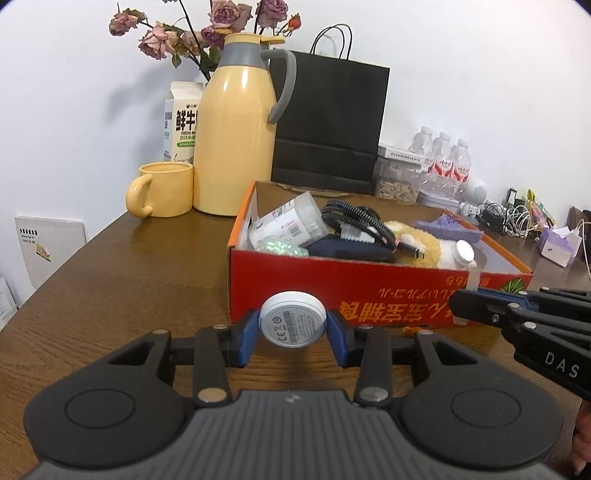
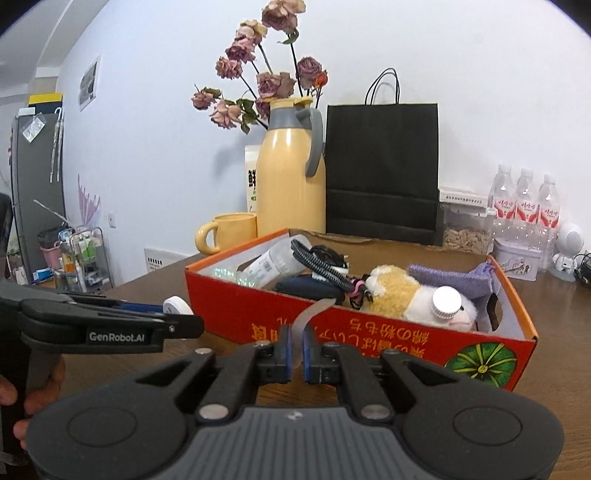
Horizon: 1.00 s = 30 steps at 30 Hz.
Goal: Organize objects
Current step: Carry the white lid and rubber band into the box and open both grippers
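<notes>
My left gripper (image 1: 293, 330) is shut on a round white device (image 1: 293, 320) with a label on its underside, held above the table just in front of the red cardboard box (image 1: 369, 291). The device also shows in the right wrist view (image 2: 178, 305). My right gripper (image 2: 295, 349) is shut on a thin whitish strip (image 2: 309, 314) just before the box's front wall (image 2: 369, 328); the strip also shows in the left wrist view (image 1: 472, 275). The box holds a clear bottle (image 1: 286, 221), a braided cable (image 1: 354, 219), a plush toy (image 2: 399, 291) and a purple knit piece (image 2: 454, 277).
Behind the box stand a yellow thermos (image 1: 238, 129), a yellow mug (image 1: 162, 190), a milk carton (image 1: 183, 122), dried roses (image 1: 207, 29) and a black paper bag (image 1: 328, 122). Water bottles (image 2: 522, 206), a seed jar (image 2: 465, 230) and cables (image 1: 506, 216) sit at right.
</notes>
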Tool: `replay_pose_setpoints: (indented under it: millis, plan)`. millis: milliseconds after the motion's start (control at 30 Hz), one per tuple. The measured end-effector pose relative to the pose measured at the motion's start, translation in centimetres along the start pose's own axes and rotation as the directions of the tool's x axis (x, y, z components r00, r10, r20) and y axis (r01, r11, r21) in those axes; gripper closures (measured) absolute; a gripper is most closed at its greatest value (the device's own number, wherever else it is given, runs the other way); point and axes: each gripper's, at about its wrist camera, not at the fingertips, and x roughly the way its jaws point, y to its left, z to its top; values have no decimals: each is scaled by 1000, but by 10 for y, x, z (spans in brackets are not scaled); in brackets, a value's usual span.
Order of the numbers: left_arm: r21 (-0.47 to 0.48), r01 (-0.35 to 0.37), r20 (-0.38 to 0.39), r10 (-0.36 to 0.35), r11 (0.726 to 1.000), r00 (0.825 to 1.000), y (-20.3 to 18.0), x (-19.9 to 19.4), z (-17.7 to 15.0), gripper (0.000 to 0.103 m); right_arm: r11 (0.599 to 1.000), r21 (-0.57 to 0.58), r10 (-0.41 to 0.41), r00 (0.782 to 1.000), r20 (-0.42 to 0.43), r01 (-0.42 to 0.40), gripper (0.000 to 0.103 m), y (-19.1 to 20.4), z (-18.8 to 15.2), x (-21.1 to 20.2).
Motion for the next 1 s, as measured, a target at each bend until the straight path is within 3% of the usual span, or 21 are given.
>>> replay_pose_setpoints:
  millis: [300, 500, 733, 1000]
  plan:
    - [26, 59, 45, -60, 998, 997, -33, 7, 44, 62, 998, -8, -54, 995, 86, 54, 98, -28, 39, 0]
    - [23, 47, 91, -49, 999, 995, -57, 37, 87, 62, 992, -11, -120, 986, 118, 122, 98, -53, 68, 26]
    - [-25, -19, 76, 21, 1000, 997, -71, 91, 112, 62, 988, 20, -156, 985, 67, 155, 98, -78, 69, 79]
    - [9, -25, 68, 24, 1000, 997, -74, 103, 108, 62, 988, 24, -156, 988, 24, 155, 96, -84, 59, 91]
